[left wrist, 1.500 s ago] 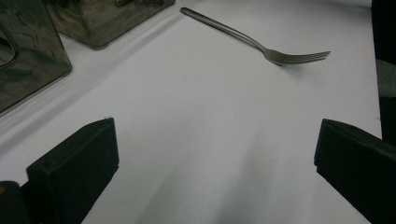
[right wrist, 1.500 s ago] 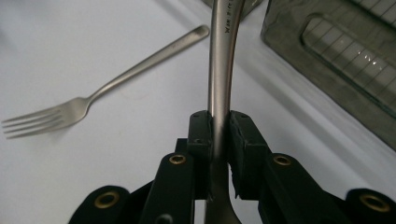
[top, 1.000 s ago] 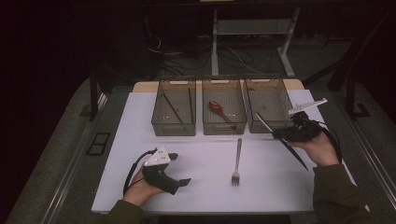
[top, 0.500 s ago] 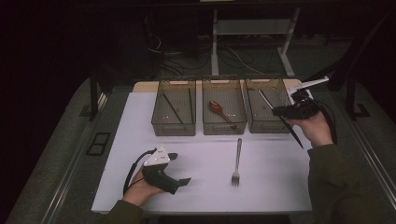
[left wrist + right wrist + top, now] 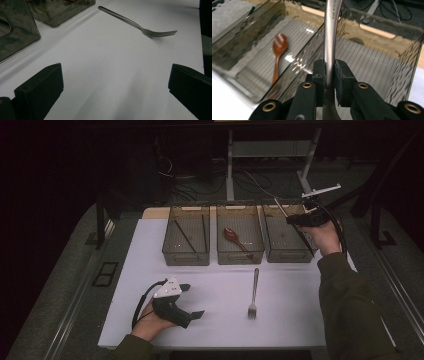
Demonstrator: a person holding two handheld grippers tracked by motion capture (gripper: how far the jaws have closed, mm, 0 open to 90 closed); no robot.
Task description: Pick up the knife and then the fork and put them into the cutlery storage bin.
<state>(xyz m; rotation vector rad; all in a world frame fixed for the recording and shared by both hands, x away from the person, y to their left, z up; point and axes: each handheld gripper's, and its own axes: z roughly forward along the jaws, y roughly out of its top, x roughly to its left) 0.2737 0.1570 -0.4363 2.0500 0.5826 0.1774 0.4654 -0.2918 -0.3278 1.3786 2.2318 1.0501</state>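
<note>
My right gripper (image 5: pixel 300 220) (image 5: pixel 329 72) is shut on a long metal utensil (image 5: pixel 294 227) (image 5: pixel 329 37), pinching its handle between the pads. It hangs over the right-hand clear bin (image 5: pixel 285 251) (image 5: pixel 387 50), with the utensil slanting across the bin. A metal fork (image 5: pixel 254 292) (image 5: pixel 140 25) lies on the white table between the two hands, tines toward the front edge. On the table at the front left rests my left gripper (image 5: pixel 194 300), open, its jaws wide apart with nothing between them.
Three clear bins stand in a row at the back of the white tabletop (image 5: pixel 300 320). The left bin (image 5: pixel 186 255) holds dark sticks, and the middle bin (image 5: pixel 240 257) holds a brown wooden spoon (image 5: pixel 234 237) (image 5: pixel 278 52). A frame with cables stands behind the table.
My right hand has carried the metal utensil away from me and upward, from in front of the right bin to above it. The left hand and the fork have stayed put.
</note>
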